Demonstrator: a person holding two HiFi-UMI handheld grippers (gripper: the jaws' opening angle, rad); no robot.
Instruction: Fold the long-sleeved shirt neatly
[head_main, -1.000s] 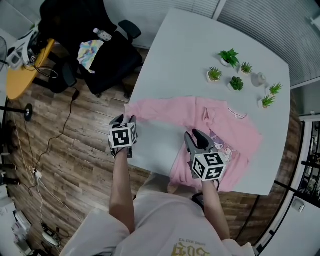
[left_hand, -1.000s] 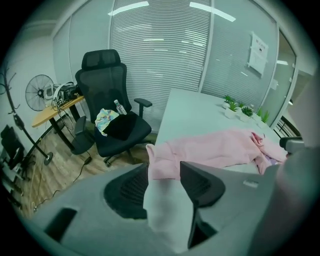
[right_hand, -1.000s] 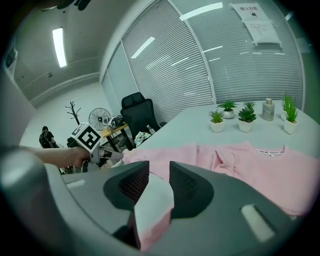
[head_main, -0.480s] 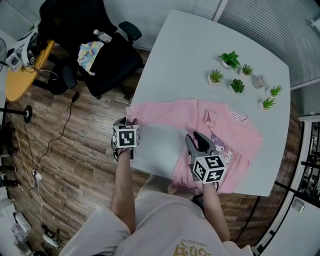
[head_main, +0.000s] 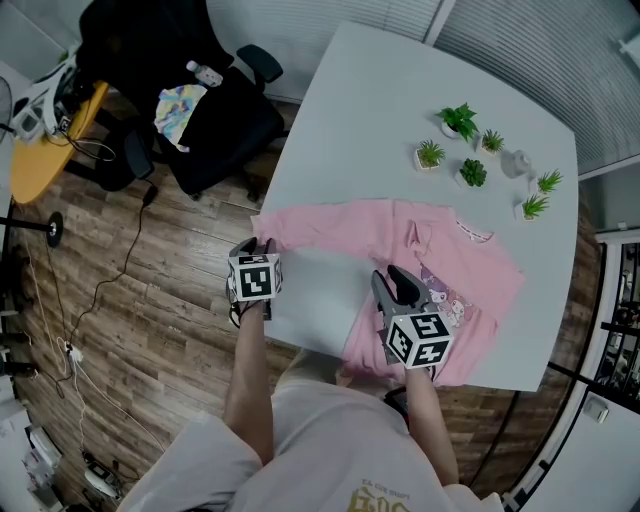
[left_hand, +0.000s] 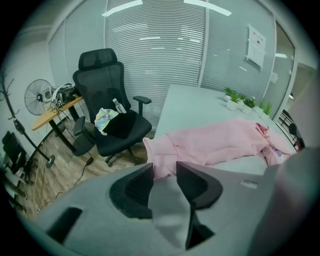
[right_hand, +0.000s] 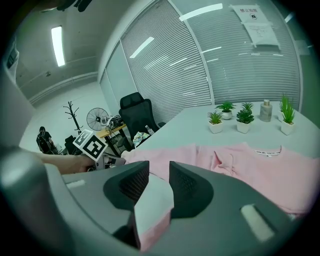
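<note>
white rounded worktop (head_main: 420, 90) fills the upper right of the head view. pink long-sleeved cotton shirt (head_main: 400, 235) lies flat at its lower edge, one sleeve (head_main: 320, 225) running long toward frame left. left gripper (head_main: 252, 245) is nearest the cuff (head_main: 265, 232): jaws just been closing, gap left, cuff at their tips, unpinched. right gripper (head_main: 392, 280) is over the shirt body, jaws released.

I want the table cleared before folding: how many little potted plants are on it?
6, beyond the pink shirt. Left of the small bottle: rear plant, leftmost plant, middle plant, front plant. Right of it: rightmost plant, nearer plant. None seems hidden.
</note>
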